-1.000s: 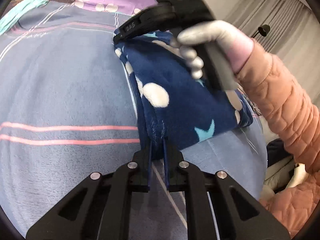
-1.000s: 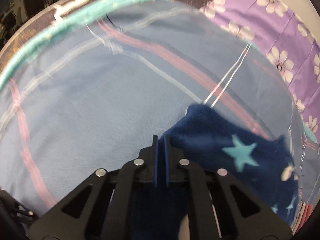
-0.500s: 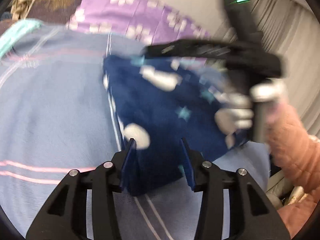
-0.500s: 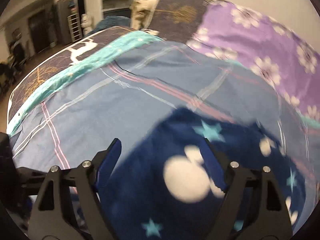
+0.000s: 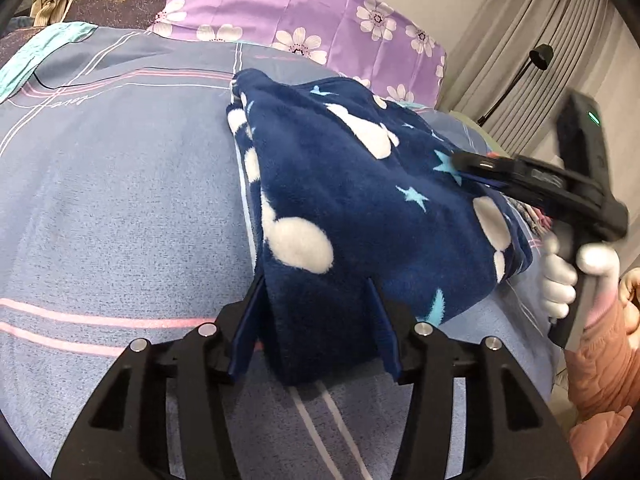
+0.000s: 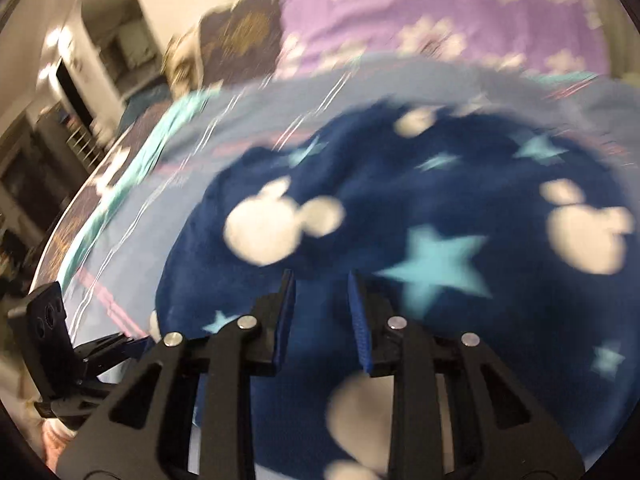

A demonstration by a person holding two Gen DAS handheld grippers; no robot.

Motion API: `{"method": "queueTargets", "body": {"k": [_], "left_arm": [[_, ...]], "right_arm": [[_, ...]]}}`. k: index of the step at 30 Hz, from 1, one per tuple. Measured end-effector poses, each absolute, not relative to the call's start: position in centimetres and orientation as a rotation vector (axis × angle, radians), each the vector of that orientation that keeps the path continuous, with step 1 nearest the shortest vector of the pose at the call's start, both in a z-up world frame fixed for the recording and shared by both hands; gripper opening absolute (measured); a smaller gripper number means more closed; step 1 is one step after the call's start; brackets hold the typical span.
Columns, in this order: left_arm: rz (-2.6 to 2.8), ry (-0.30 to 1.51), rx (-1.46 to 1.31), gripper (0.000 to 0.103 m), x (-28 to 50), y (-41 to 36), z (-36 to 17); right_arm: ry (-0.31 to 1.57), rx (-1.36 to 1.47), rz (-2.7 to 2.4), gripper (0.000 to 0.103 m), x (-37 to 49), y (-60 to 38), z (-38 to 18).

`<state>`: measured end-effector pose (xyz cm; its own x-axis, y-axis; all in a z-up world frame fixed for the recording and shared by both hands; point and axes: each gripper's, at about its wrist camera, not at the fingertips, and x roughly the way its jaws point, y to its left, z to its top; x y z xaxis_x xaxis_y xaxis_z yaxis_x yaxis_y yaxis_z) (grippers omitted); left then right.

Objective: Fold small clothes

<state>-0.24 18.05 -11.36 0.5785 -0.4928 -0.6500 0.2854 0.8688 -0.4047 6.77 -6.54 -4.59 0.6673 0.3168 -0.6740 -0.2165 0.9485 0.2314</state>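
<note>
Just released: left gripper [image 5: 316, 320] spread around navy fleece garment with white spots and stars [image 5: 360, 184]; right gripper [image 6: 320, 312] narrowing, empty, above it; fold apparently laid

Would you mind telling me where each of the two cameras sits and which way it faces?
Left wrist view: sits on the left gripper, looks down along its fingers across the bed at the blue fleece garment, a corner between its open jaws; the right gripper, a gloved hand and a pink sleeve show.
Right wrist view: sits on the right gripper, blurred, looks down over the garment toward the purple pillow; the left gripper's body shows at lower left.
Shared: garment, bed, pillow.
</note>
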Motion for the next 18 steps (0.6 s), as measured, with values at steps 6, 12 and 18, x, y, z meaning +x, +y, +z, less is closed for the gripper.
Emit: {"method": "queueTargets", "body": {"k": [6, 12, 18], "left_arm": [[-0.485, 0.703, -0.405, 0.051, -0.3, 19.2, -7.4], [-0.406, 0.815, -0.268, 0.051, 3.1, 15.6, -9.7], [-0.384, 0.773, -0.200, 0.053, 2.8, 14.7, -10.4]], "right_arm": [[0.853, 0.133, 0.237, 0.050, 2.6, -9.1, -6.8], [0.880, 0.085, 0.190, 0.056, 2.4, -8.1, -10.0], [0.856, 0.043, 0.182, 0.049, 2.2, -8.1, -8.4]]}}
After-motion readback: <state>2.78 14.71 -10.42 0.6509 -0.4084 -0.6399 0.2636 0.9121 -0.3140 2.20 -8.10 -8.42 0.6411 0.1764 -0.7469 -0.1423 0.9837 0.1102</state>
